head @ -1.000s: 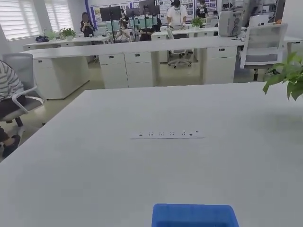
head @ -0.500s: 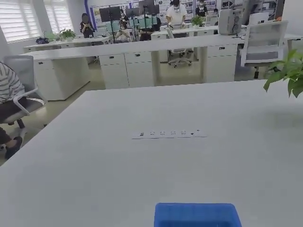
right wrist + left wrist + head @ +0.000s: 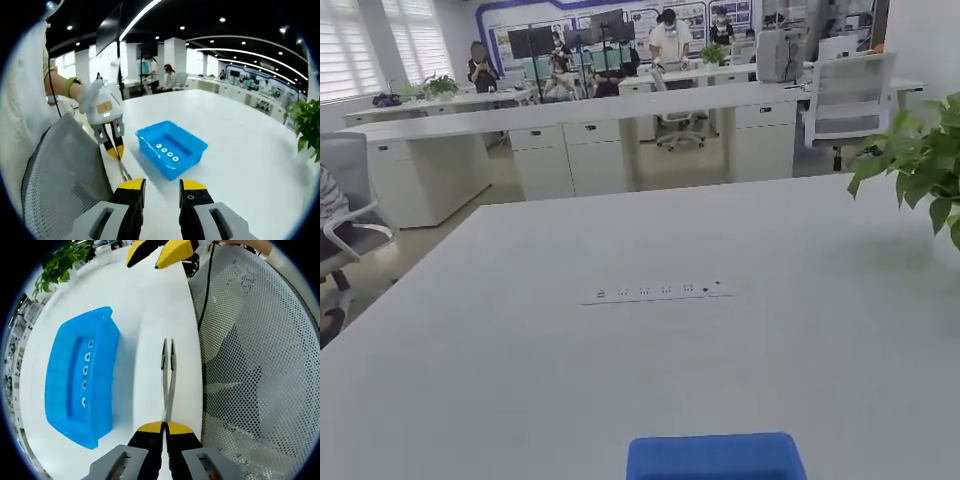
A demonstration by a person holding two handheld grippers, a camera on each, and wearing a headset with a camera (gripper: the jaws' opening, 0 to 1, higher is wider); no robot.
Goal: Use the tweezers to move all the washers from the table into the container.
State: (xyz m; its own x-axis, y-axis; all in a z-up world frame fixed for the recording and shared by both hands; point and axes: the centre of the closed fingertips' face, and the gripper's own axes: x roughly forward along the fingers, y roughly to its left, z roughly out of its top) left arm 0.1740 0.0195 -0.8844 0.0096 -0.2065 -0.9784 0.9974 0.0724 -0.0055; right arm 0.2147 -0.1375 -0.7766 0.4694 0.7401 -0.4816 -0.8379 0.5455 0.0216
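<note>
Our left gripper (image 3: pixel 163 429) has its jaws clamped on the tweezers (image 3: pixel 168 375), which point fwd over the white worktop (image 3: pixel 150 305), just beside the blue container (image 3: pixel 104 386). Five washers (image 3: pixel 86 374) sit in a row inside it. On the right gripper (image 3: pixel 162 192), jaws are apart w/ nothing between, container ahead.

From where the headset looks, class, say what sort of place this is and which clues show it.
Probably an open-plan office or lab: long rows of white desks, a mesh office chair, and people by monitors at the back.
</note>
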